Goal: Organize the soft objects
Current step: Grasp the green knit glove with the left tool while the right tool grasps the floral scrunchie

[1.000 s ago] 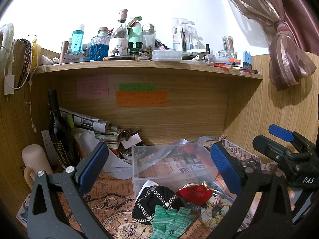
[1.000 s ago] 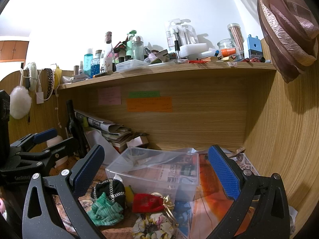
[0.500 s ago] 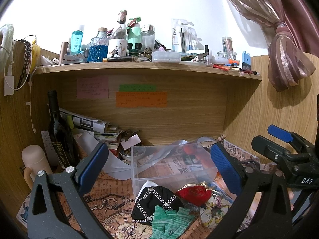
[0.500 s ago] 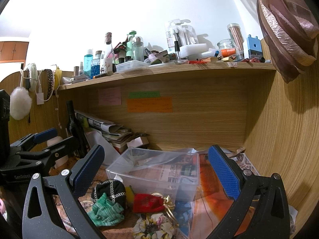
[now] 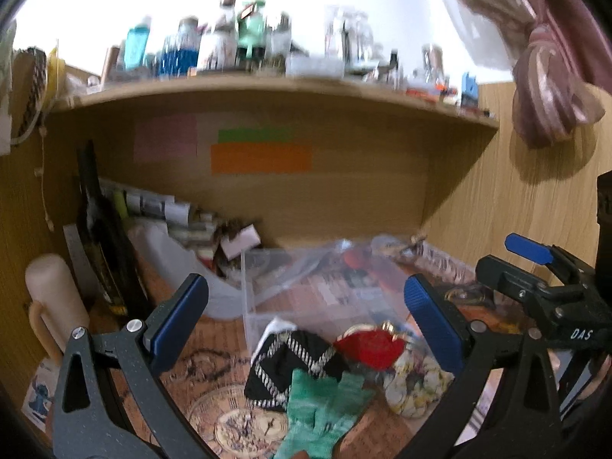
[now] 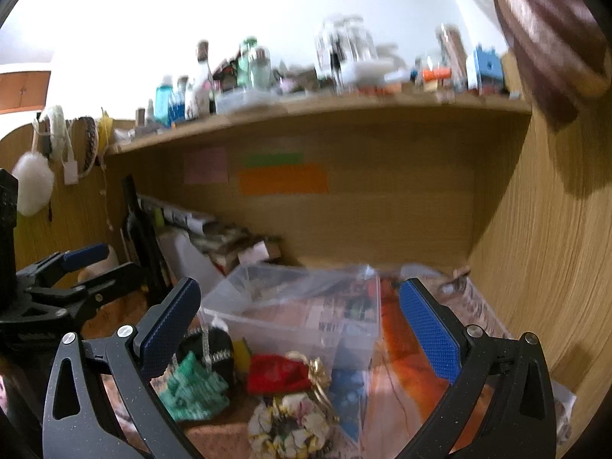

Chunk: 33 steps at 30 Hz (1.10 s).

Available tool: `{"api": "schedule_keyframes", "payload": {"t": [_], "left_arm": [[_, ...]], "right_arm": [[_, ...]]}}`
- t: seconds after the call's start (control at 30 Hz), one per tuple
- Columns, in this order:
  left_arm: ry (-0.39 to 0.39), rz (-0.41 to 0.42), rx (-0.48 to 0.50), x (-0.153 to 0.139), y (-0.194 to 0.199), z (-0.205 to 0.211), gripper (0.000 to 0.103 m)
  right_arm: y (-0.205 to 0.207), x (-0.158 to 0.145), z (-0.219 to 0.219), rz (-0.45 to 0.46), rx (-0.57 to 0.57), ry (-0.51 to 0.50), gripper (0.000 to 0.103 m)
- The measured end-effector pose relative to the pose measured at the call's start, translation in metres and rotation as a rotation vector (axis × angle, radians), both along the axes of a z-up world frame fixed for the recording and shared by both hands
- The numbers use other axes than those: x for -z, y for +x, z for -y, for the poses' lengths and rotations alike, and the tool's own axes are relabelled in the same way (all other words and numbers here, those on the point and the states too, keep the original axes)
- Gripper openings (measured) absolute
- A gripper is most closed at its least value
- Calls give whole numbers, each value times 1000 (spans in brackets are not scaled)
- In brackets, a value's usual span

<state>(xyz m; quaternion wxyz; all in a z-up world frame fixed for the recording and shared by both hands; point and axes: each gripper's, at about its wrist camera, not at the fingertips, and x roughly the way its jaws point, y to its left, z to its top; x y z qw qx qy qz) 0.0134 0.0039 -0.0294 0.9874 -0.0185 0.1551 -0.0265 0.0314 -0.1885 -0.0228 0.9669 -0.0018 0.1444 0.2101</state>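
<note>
Both views are now blurred and tipped lower than before. The left gripper (image 5: 306, 313) and right gripper (image 6: 300, 315) are held wide, empty. Nearest, a green glove (image 5: 325, 413) is overlapped onto a black pouch (image 5: 290, 363); a red pouch (image 5: 371, 348) and floral scrunchie (image 5: 417, 382) are seen beside them, before a clear box (image 6: 306, 306) in which nothing can be made out.

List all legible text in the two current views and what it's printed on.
"DAS": white letters on the black body of the right hand-held gripper, seen in the left wrist view.
Sticky notes on the shelf's back panel: blurred, unreadable.
Wine bottle label: blurred, unreadable.
Bottles on the shelf top: labels blurred.
Newsprint under the clear plastic box: print too blurred.
Left hand-held gripper body in the right wrist view: marking too faint to read.
</note>
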Motion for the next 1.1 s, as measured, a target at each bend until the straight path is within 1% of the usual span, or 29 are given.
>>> {"api": "schedule_keyframes", "payload": {"t": [0.2, 0.37, 0.47, 0.6, 0.67, 0.73, 0.77, 0.8, 0.83, 0.87, 0.9, 0.93, 0.97, 1.0, 1.03, 1.07, 1.1], "left_arm": [[-8, -140, 11, 38, 13, -3, 103], [-37, -236, 25, 70, 20, -4, 103], [-48, -296, 29, 88, 24, -3, 103], [-60, -359, 39, 108, 26, 0, 102], [-58, -382, 47, 114, 26, 1, 89], [-61, -409, 62, 120, 26, 2, 84], [-66, -414, 65, 123, 25, 3, 83], [-68, -417, 67, 124, 25, 2, 81], [-66, -421, 70, 125, 24, 3, 76], [-63, -425, 75, 127, 23, 3, 67], [-60, -432, 83, 128, 23, 5, 62], [-57, -440, 91, 129, 23, 6, 53], [-51, -443, 92, 130, 23, 7, 50], [-44, -442, 90, 131, 23, 9, 49], [-42, -441, 91, 130, 23, 9, 42], [-43, -443, 94, 130, 23, 10, 32], [-45, -444, 100, 128, 23, 11, 29]], "right_arm": [[15, 34, -1, -128, 5, -43, 103], [25, 70, -6, -272, -25, -67, 103], [28, 90, -7, -343, -42, -73, 103], [25, 106, -3, -397, -63, -82, 86], [24, 111, -5, -405, -71, -89, 80], [21, 115, -5, -417, -82, -92, 71], [21, 117, -5, -423, -85, -93, 69], [20, 118, -4, -426, -86, -94, 62], [20, 119, -3, -430, -85, -94, 56], [21, 119, -2, -432, -81, -89, 53], [21, 118, 0, -434, -78, -82, 49], [21, 118, 1, -436, -77, -75, 44], [22, 117, 4, -436, -73, -68, 40], [23, 117, 5, -437, -72, -62, 34], [23, 117, 6, -439, -74, -59, 29], [23, 117, 7, -437, -75, -61, 27], [23, 117, 6, -434, -71, -66, 21]]}}
